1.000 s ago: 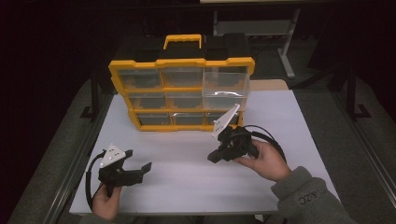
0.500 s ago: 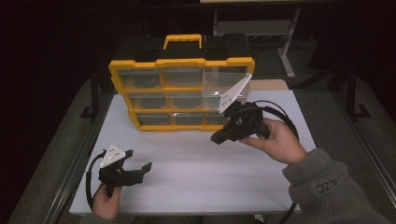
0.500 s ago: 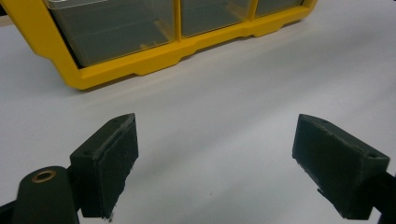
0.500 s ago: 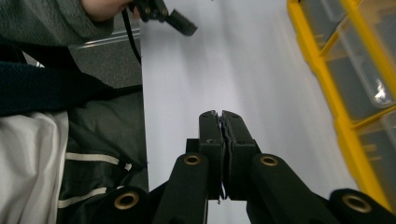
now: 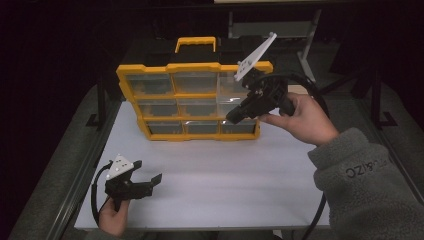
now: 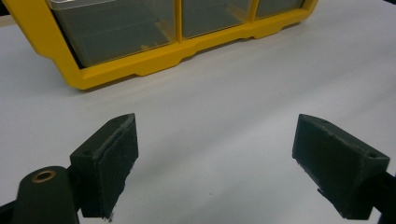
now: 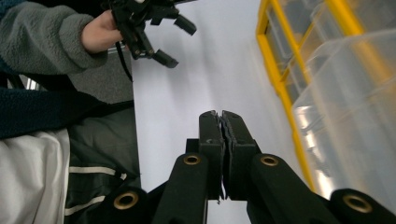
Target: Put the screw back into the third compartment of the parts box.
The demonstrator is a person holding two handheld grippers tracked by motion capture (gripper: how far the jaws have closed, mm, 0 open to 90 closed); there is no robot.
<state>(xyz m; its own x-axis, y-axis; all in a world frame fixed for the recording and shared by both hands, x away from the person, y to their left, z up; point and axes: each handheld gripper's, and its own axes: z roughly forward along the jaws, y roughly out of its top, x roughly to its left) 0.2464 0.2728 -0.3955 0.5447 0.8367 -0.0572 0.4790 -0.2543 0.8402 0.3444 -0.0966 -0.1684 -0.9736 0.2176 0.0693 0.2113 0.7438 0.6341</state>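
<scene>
Nearest the person, at the front left of the white table, we see the left gripper held low in the left hand, its jaws spread wide with nothing between them; in the left gripper view the two black pads stand well apart over bare tabletop, facing the lower edge of the yellow organizer. Farther back and to the right, we see the right hand, in a grey fleece sleeve, holding the right gripper raised in front of the organizer's right column of clear drawers. In the right gripper view its jaws are pressed together and hold nothing, and the clear drawers pass close by at the right of the frame. We cannot tell whether the tips touch a drawer. At the back of the table stands the organizer, upright, with its handle on top.
</scene>
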